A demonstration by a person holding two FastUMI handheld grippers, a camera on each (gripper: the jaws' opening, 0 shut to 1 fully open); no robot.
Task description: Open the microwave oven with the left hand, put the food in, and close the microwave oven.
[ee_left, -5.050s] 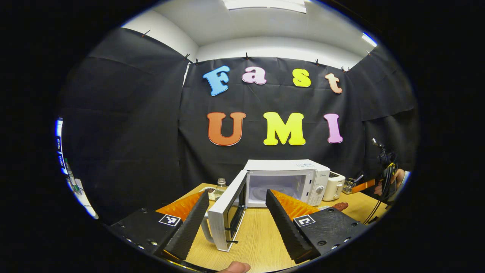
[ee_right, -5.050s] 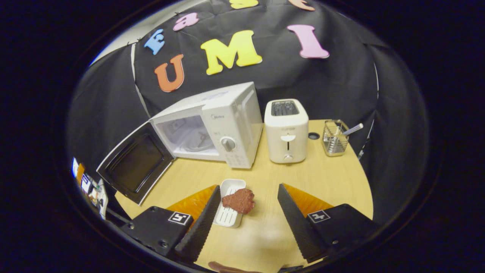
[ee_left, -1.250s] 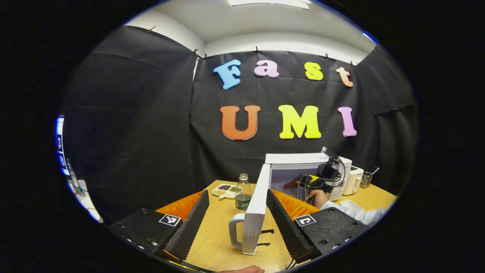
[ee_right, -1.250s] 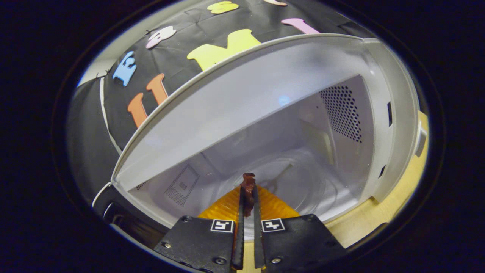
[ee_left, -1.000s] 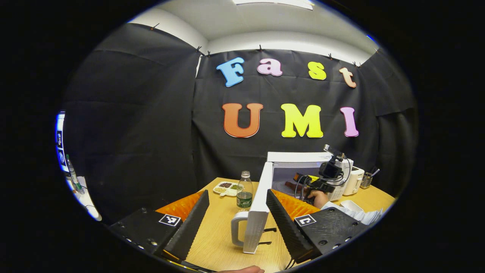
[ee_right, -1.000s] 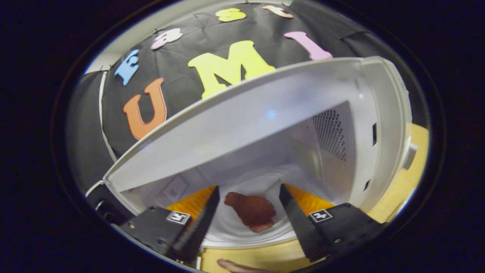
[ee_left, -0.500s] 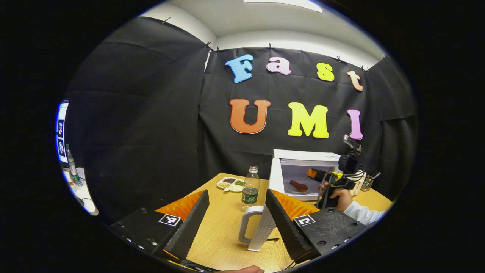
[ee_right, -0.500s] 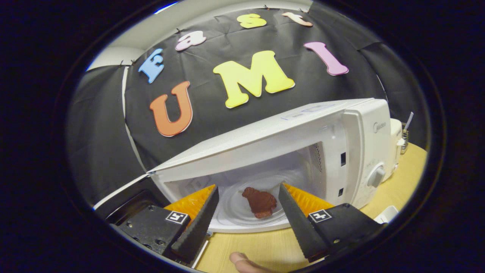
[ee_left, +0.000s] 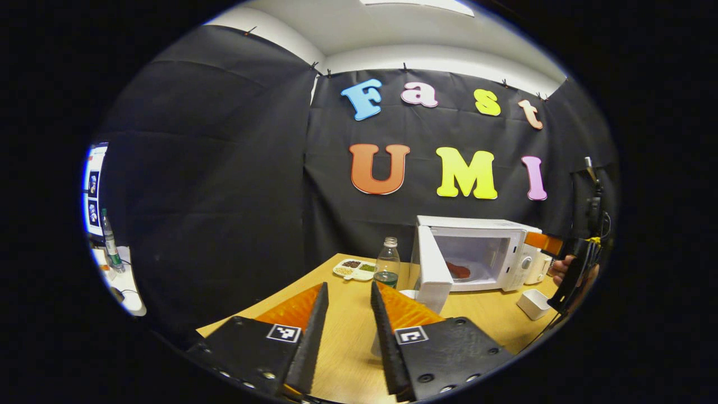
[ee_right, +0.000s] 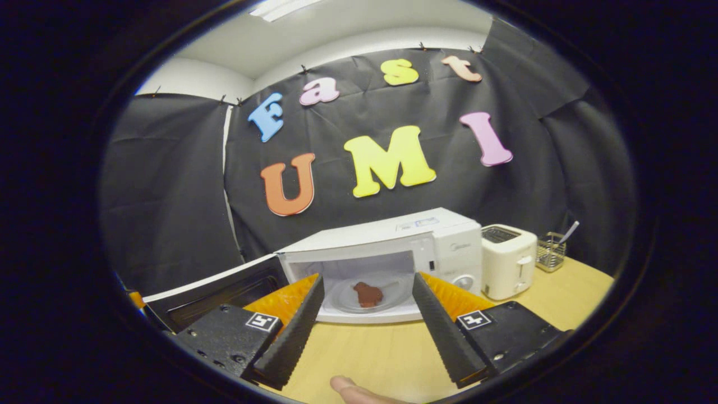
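The food (ee_right: 368, 294), a reddish-brown piece, now lies on the glass turntable inside the microwave oven (ee_right: 392, 247); a second ago it sat between my right gripper's (ee_right: 364, 317) fingers at the mouth of the cavity, and a moment before that it was pinched there. I have since pulled that gripper well back, so the whole oven front shows between its fingers, which are spread wide with nothing in them. I judge the placing step done and only the closing left.

The door (ee_left: 432, 272) stands open, swung out toward me on the oven's left. My left gripper (ee_left: 345, 322) has drifted away from it: the door was between its fingers half a second ago and now sits off to their right, beyond the tips. Its fingers have narrowed to a slim gap, not quite touching, empty over the counter (ee_left: 336, 348). In the left gripper view my right hand holds its gripper raised at the far right, clear of the door's swing.
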